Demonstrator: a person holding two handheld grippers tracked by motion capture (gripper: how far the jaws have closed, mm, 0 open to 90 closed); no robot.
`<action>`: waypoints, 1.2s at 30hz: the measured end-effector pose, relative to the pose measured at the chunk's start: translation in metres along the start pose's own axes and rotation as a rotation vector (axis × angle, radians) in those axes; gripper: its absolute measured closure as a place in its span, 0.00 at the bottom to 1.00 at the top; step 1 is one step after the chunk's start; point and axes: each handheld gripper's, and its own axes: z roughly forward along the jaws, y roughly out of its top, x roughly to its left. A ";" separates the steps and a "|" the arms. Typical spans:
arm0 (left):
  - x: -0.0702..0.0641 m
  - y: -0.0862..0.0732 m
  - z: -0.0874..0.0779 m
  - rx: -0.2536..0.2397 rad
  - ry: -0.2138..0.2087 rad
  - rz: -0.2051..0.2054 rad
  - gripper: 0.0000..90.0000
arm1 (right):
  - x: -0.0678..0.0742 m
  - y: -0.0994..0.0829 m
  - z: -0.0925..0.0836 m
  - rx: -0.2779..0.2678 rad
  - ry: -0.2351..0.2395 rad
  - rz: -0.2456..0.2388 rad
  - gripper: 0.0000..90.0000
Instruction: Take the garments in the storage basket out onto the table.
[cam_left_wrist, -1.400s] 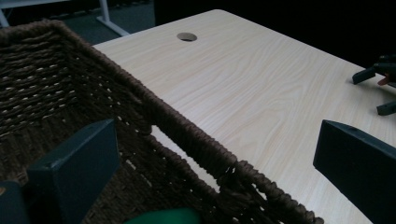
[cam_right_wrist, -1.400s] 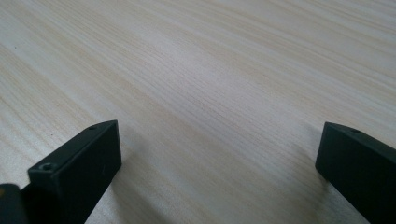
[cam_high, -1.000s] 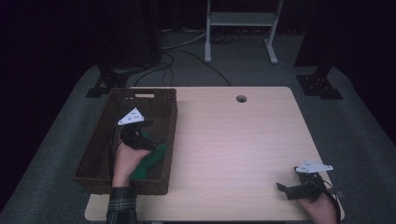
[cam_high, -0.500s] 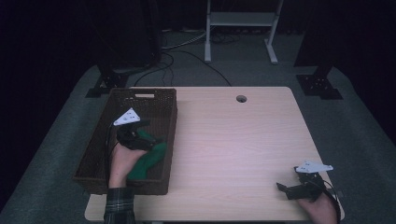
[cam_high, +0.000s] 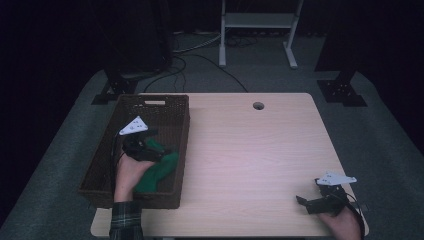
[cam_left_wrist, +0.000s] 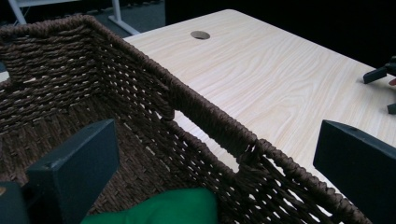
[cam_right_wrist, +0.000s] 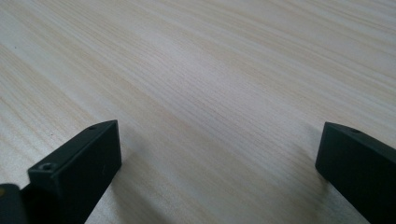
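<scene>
Dark floor and black stands ring a pale wood-grain tabletop (cam_high: 250, 150) in the high view. A dark brown woven wicker basket (cam_high: 180, 125) sits on the tabletop's left part, and a soft green cloth item (cam_high: 157, 172) lies inside it toward the near end. The left tool (cam_high: 150, 147) hangs over the basket interior, just above the green item; the hand (cam_high: 129, 172) behind it comes in from the near edge with a plaid sleeve, wrist roughly level, the tool aimed forward and to the right. The right tool (cam_high: 305, 202) rests low at the near right corner, well apart from the basket, pointing left across bare wood.

From the left gripper view, the jaws stand wide with nothing between them; the green item (cam_left_wrist: 159, 207) shows low between them, and the basket's wall (cam_left_wrist: 210, 126) with its handle cut-out runs right across the line of the jaws. My judgement: if this tool drops for the cloth at this angle, the far jaw could catch the rim or straddle the wall, dragging the light basket instead of gripping fabric. A shallow pinch could also let the soft item slip out.

From the right gripper view, the jaws are spread wide over bare tabletop (cam_right_wrist: 210, 93), idle and low; a careless sweep could scrape the wood.
</scene>
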 end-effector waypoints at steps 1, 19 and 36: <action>0.000 0.000 -0.001 0.000 0.002 0.000 0.00 | 0.000 0.000 0.000 0.000 0.000 0.000 0.00; 0.007 -0.004 -0.014 -0.003 0.031 -0.008 0.00 | 0.000 0.000 0.000 0.000 0.000 0.000 0.00; 0.014 -0.007 -0.019 0.021 0.077 -0.009 0.00 | 0.000 0.000 0.000 0.000 0.000 0.000 0.00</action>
